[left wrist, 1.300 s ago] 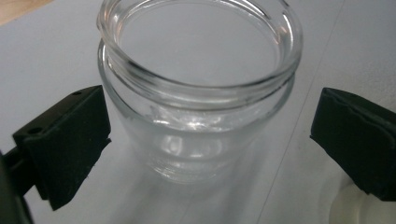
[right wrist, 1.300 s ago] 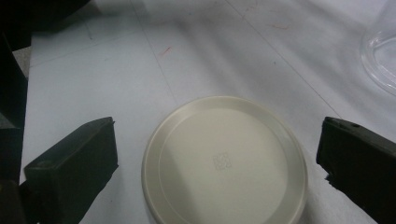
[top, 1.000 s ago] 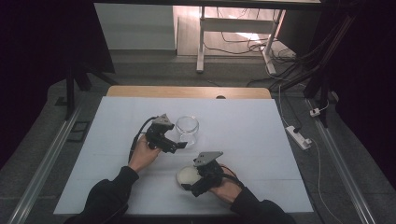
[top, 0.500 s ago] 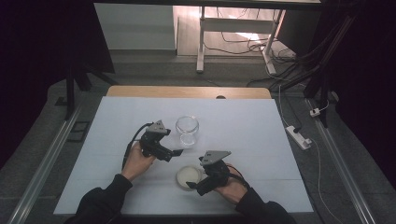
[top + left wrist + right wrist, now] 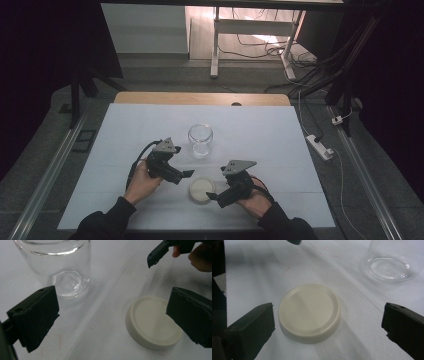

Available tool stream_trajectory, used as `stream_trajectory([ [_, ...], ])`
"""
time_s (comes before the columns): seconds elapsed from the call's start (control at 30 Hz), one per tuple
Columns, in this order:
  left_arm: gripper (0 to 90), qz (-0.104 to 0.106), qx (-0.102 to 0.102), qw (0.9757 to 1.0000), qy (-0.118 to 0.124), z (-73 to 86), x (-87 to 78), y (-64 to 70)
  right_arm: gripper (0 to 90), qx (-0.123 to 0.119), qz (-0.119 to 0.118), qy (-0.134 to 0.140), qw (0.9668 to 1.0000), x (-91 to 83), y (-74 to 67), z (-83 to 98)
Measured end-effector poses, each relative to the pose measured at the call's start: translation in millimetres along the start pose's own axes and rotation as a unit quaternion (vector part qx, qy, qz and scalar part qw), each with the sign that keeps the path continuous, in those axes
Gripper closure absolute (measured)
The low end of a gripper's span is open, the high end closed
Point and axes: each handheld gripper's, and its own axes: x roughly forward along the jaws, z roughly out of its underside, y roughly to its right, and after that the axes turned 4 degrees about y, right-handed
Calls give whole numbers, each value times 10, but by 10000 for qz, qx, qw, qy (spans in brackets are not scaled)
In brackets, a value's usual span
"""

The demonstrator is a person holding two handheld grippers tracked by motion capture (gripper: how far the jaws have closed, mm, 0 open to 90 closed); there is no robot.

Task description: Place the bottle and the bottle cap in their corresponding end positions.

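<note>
Clear round glass jar [image 5: 200, 139] stands upright mid-tabletop [image 5: 280, 135], mouth uncovered. Flat cream round plastic lid [image 5: 202, 189] lies at its 6 o'clock, apart from it. Right gripper [image 5: 216, 200] at lid's 3 o'clock, jaws apart, framing it (likely lined up for pickup). Left gripper [image 5: 187, 175] at lid's 10 o'clock, jaws apart, empty.

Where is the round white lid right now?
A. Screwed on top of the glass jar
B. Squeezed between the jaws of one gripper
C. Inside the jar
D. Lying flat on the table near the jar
D. The white lid lies flat on the table, apart from the open glass jar, and the right gripper has its jaws spread wide on either side without touching it.
</note>
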Motion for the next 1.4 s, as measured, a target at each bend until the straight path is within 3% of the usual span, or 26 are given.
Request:
stream_trajectory([
  [0.57, 0, 56, -269, 9996, -114, 241, -243, 135, 0, -104, 278, -31, 9996, -176, 12, 79],
  [1.0, 0, -171, -495, 9985, -167, 498, -551, 230, 0, 68, 619, 58, 9980, -440, 86, 217],
  [1.4, 0, -476, -733, 9959, -215, 779, -826, 304, 0, 224, 931, 15, 9954, -666, 122, 365],
])
